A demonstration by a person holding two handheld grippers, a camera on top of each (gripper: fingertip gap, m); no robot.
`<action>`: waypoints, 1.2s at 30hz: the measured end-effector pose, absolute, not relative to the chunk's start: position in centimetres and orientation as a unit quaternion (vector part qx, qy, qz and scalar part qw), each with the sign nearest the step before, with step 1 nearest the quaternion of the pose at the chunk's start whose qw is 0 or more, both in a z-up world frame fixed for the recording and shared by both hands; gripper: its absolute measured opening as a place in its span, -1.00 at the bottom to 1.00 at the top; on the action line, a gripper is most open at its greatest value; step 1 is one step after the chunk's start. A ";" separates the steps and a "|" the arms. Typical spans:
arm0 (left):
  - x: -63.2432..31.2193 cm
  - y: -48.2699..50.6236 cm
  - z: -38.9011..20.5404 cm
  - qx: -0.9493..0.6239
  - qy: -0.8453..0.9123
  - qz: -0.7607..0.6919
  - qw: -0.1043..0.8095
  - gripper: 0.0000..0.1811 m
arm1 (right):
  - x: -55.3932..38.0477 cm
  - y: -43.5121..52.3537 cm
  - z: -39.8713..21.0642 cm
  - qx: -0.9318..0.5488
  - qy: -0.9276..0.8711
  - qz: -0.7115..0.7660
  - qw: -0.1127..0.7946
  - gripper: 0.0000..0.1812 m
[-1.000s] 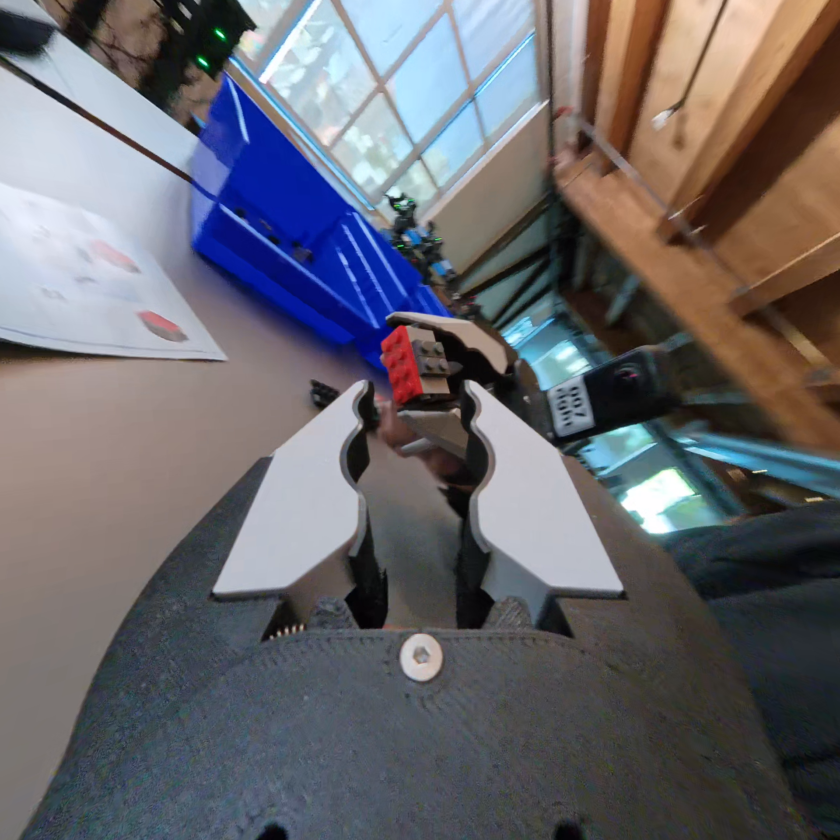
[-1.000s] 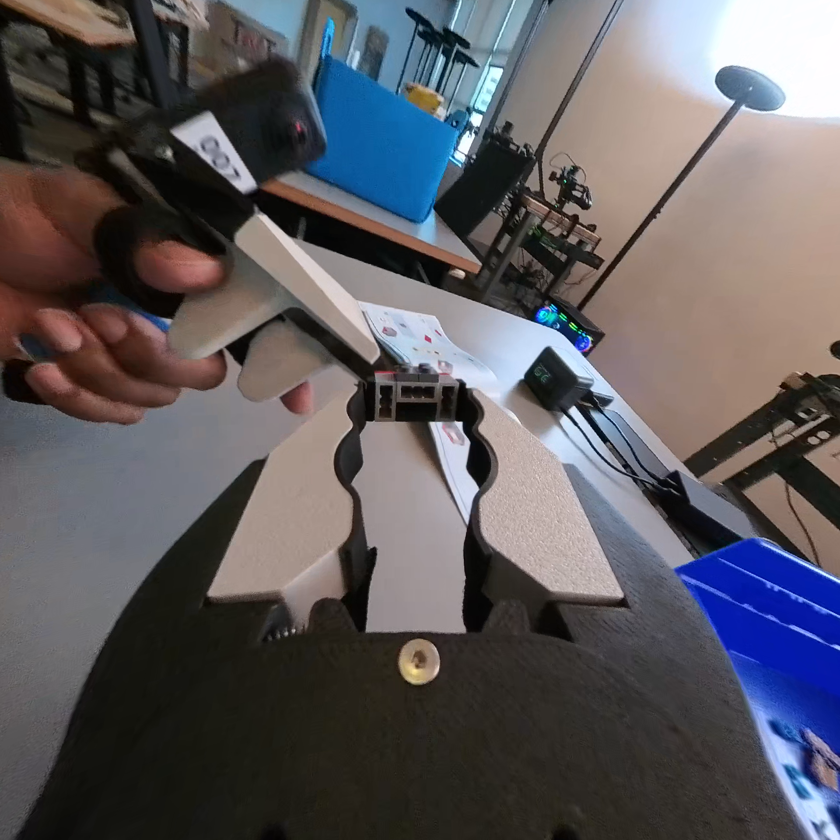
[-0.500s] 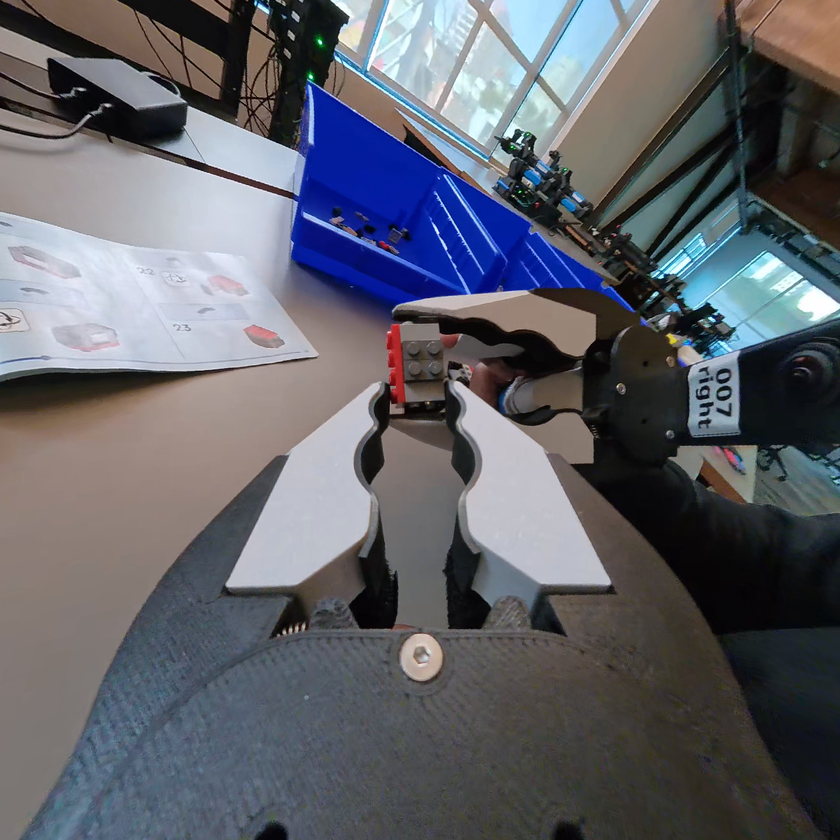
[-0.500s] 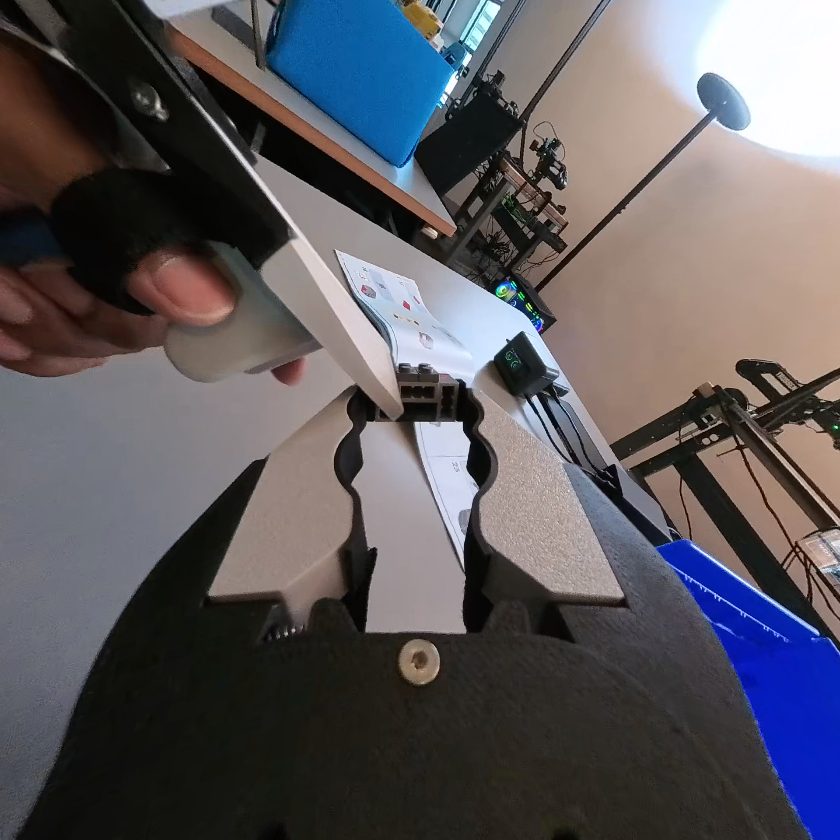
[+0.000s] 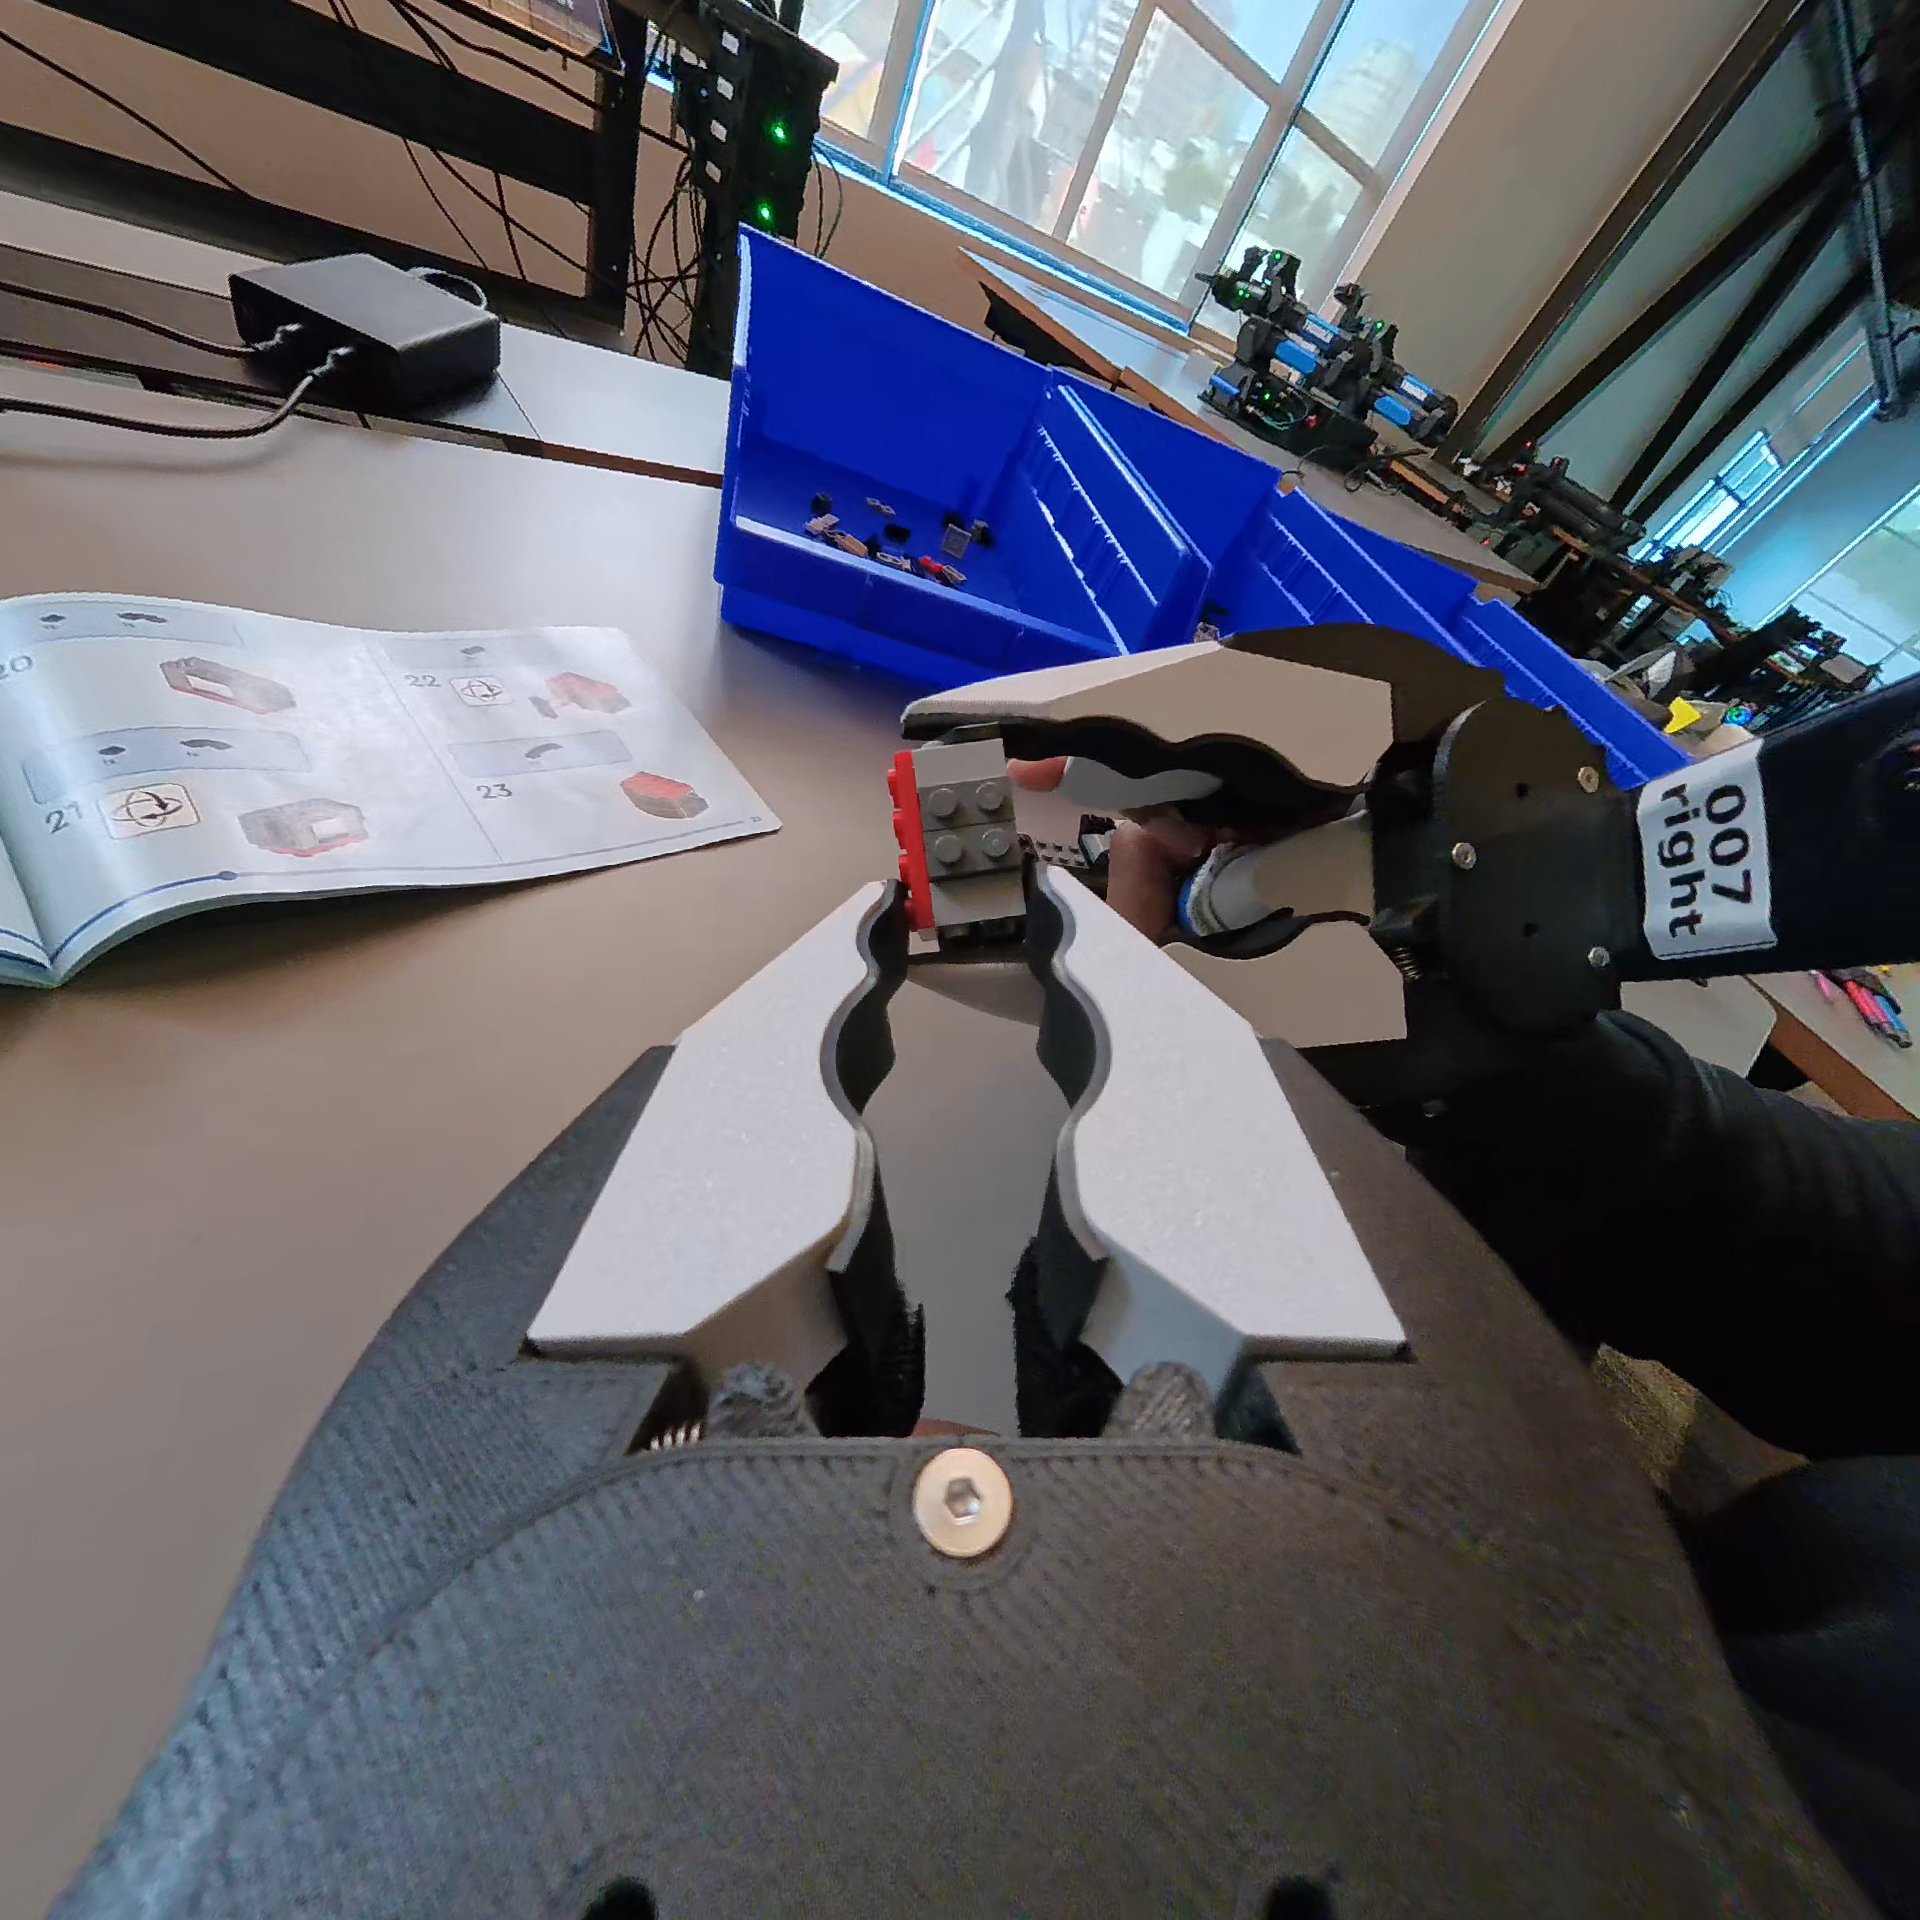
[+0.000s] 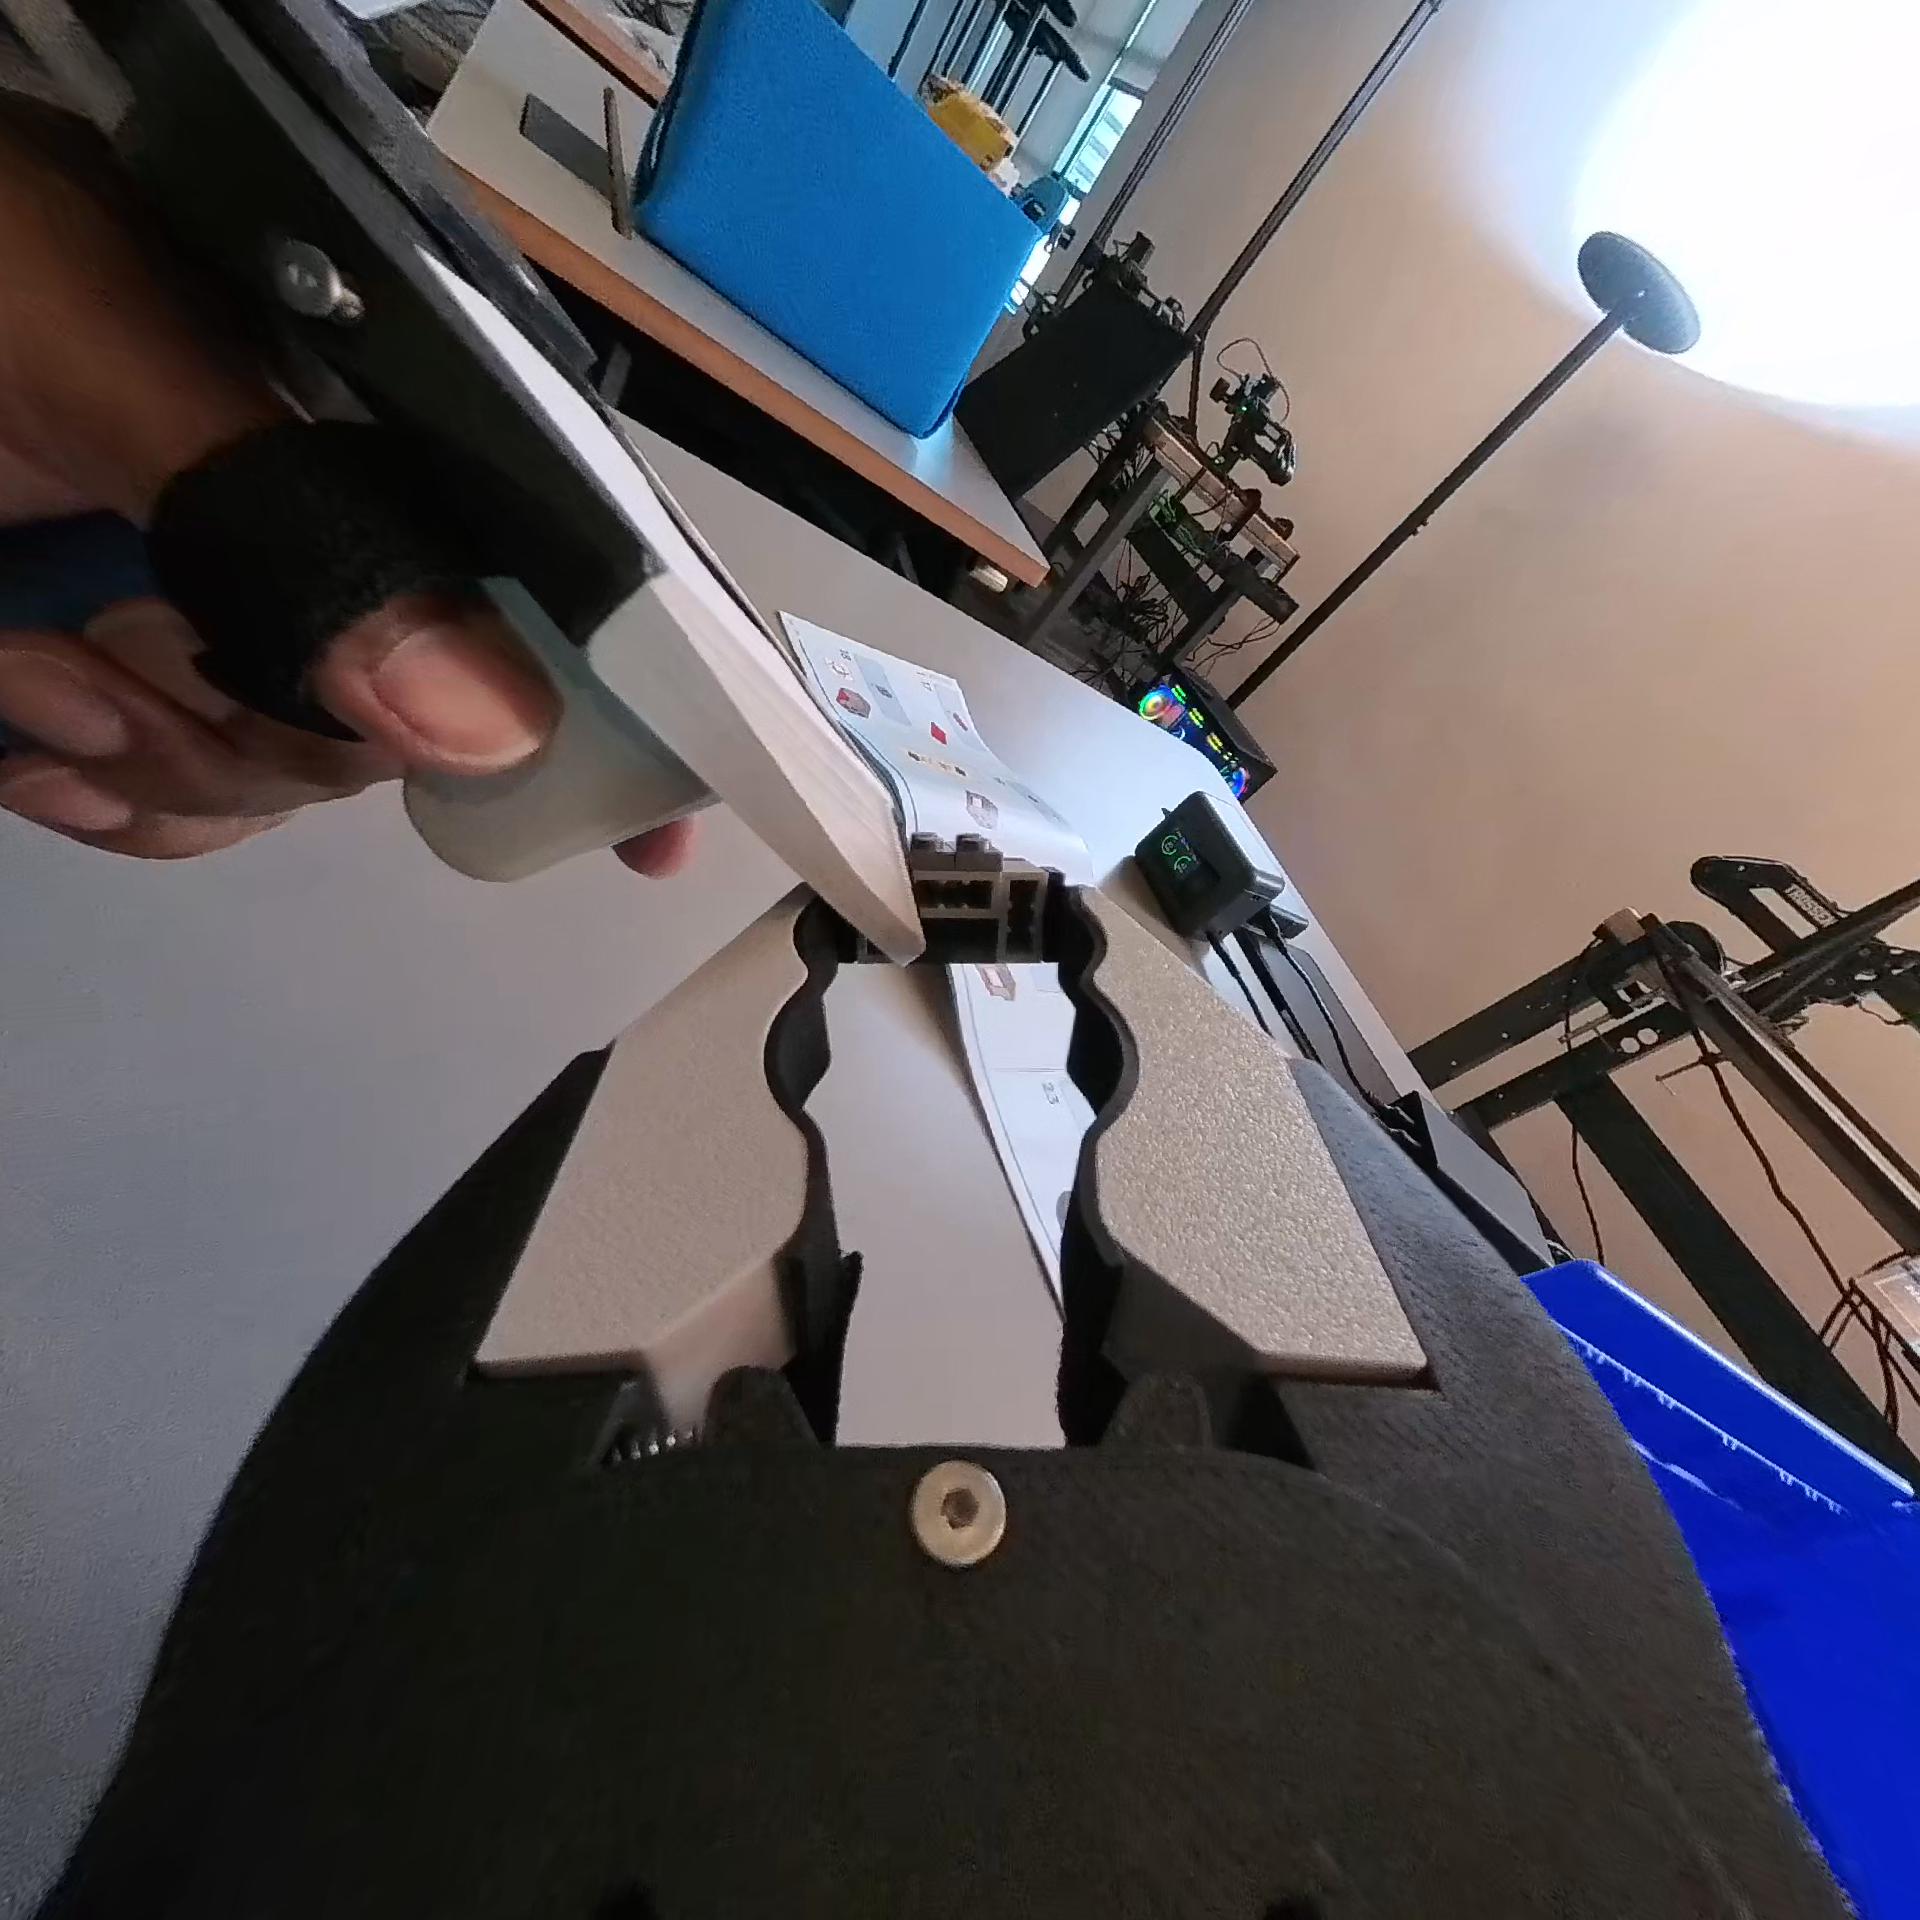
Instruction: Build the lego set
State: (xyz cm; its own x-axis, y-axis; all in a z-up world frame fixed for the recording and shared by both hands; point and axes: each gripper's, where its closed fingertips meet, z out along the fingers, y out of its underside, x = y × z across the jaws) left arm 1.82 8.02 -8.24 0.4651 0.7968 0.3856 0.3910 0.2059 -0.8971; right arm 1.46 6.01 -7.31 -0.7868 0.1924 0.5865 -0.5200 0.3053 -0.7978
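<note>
A small lego assembly [image 5: 961,831], grey bricks with a red plate on its left side, is held in the air above the table. My left gripper [image 5: 964,902] is shut on its lower part, one fingertip on each side. My right gripper [image 5: 940,842] comes in from the right and clamps the same assembly from above and below. In the right wrist view my right gripper [image 6: 940,920] is shut on the grey assembly [image 6: 987,904]. A left gripper finger [image 6: 748,758] reaches in from the upper left and covers the assembly's left part.
An open instruction booklet [image 5: 364,748] lies on the table at the left. Blue bins [image 5: 1091,520] stand behind, the nearest holding several small parts. A black power adapter [image 5: 364,322] with cables sits at the far left. A person's hand [image 6: 208,675] holds the left gripper.
My left gripper has moved up to the assembly and closed its fingers on it. The right gripper has kept its hold. Both views have tilted.
</note>
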 end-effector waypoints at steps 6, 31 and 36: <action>1.9 8.2 -9.0 -0.618 -0.497 0.140 0.592 -0.74 | 1.4 6.0 -7.9 0.130 -0.749 0.560 0.331 -0.53; 2.1 8.2 -8.8 -0.603 -0.506 0.103 0.608 -0.76 | 2.6 5.7 -8.3 0.186 -0.736 0.542 0.361 -0.50; 2.3 8.3 -8.9 -0.607 -0.509 0.090 0.603 -0.61 | 2.9 5.5 -8.2 0.194 -0.731 0.539 0.371 -0.53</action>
State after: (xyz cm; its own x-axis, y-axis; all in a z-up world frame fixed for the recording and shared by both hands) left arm 2.25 8.33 -8.93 0.4657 0.7269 0.5048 0.5097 0.2459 -0.8244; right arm 2.94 5.45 -8.17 -0.6497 0.1159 0.7513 -0.6831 0.3446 -0.6439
